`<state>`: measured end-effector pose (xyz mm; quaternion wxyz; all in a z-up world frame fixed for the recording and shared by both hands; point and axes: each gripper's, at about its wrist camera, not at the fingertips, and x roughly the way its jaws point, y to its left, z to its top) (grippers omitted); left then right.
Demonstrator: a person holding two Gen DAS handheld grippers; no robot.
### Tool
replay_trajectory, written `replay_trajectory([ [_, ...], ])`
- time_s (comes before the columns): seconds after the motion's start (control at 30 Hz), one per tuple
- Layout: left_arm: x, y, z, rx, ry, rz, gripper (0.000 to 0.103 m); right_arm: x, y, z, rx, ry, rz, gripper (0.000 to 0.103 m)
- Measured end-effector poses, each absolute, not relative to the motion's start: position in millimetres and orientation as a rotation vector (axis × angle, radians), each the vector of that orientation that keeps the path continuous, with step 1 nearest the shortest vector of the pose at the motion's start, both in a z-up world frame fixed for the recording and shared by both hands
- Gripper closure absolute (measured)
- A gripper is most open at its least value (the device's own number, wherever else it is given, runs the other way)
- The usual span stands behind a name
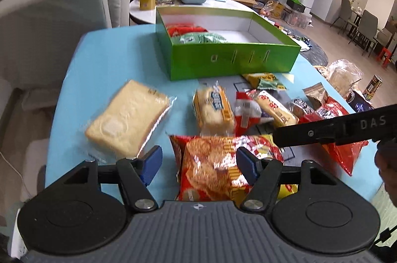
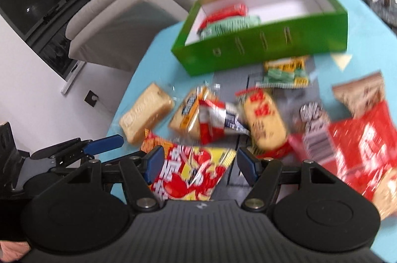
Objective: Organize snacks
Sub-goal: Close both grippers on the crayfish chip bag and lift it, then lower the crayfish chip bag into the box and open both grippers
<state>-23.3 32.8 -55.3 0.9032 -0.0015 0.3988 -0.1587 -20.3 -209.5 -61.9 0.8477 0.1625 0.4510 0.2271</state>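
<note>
Left gripper (image 1: 198,163) jaws apart over a red-orange snack bag (image 1: 213,166), its near end hidden by the gripper body. Right gripper (image 2: 198,163) jaws apart too, view blurred. Other packets sit mid-counter (image 1: 99,59); green box (image 1: 230,59) beyond holds two packets, partly hidden.

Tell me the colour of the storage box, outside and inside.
The box is bright green outside and white inside, seen most sharply in the left wrist view.
</note>
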Motion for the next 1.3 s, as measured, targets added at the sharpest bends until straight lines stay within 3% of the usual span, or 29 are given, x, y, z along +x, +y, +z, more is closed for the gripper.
replay_trajectory([
  [0.63,-28.9,30.3,-73.3,-0.003,0.888,-0.381,0.041,-18.0,-196.4,-84.3,0.387,1.064,0.459,0.038],
  [0.87,-33.2,23.1,-73.9,0.037,0.881,-0.397,0.048,-14.9,-188.7,-89.1,0.378,1.077,0.468,0.039],
  [0.97,-36.2,23.1,-66.9,0.039,0.866,-0.395,0.049,-19.4,-188.8,-83.6,0.364,1.051,0.512,0.048],
  [1.3,-14.7,-5.1,-4.0,0.068,0.668,-0.42,0.049,-18.7,-215.9,-10.5,0.296,0.792,0.53,0.048],
])
